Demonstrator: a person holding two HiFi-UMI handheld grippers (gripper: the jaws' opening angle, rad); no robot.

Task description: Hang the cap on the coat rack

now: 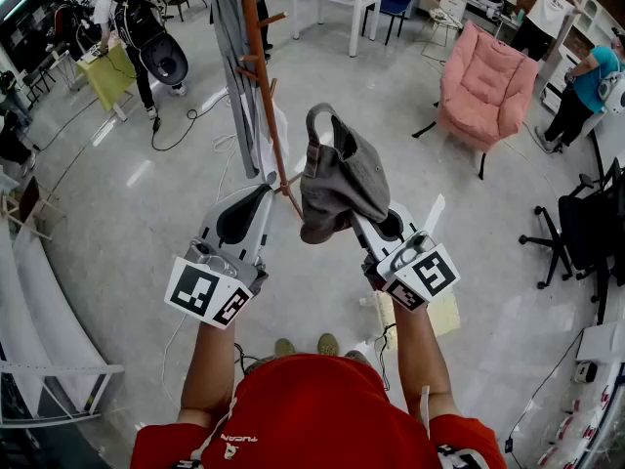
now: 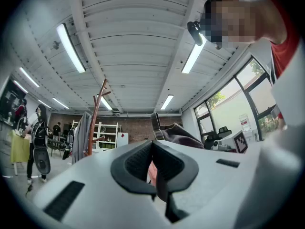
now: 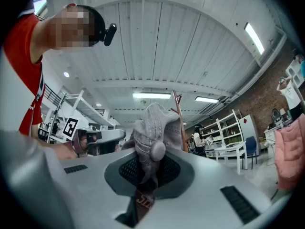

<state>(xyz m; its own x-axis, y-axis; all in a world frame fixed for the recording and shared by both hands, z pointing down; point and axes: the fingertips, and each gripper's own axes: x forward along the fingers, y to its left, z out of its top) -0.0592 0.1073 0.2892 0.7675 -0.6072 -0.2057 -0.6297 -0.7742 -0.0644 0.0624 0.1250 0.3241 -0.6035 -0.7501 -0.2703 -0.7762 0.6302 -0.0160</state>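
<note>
My right claw (image 1: 376, 225) is clamped on the grey fabric cap (image 1: 337, 179). In the right gripper view the black pads (image 3: 125, 170) press on a fold of its stitched cloth, and the crown with its top button (image 3: 157, 149) rises above them. The cap hangs bunched over the claw tips, its back strap loop (image 1: 317, 120) standing upward. It is held in the air to the right of the reddish-brown wooden coat rack (image 1: 256, 47), near the pole but apart from it. A grey garment (image 1: 227, 37) hangs on the rack's far side. My left claw (image 1: 259, 198) sits beside the right one at about the same height. Its jaws are together with no object between them, though a thin pink sliver shows at the pad seam in the left gripper view, possibly only background. A pink upholstered armchair (image 1: 486, 81) stands well apart on the glossy grey floor (image 1: 146, 213).
</note>
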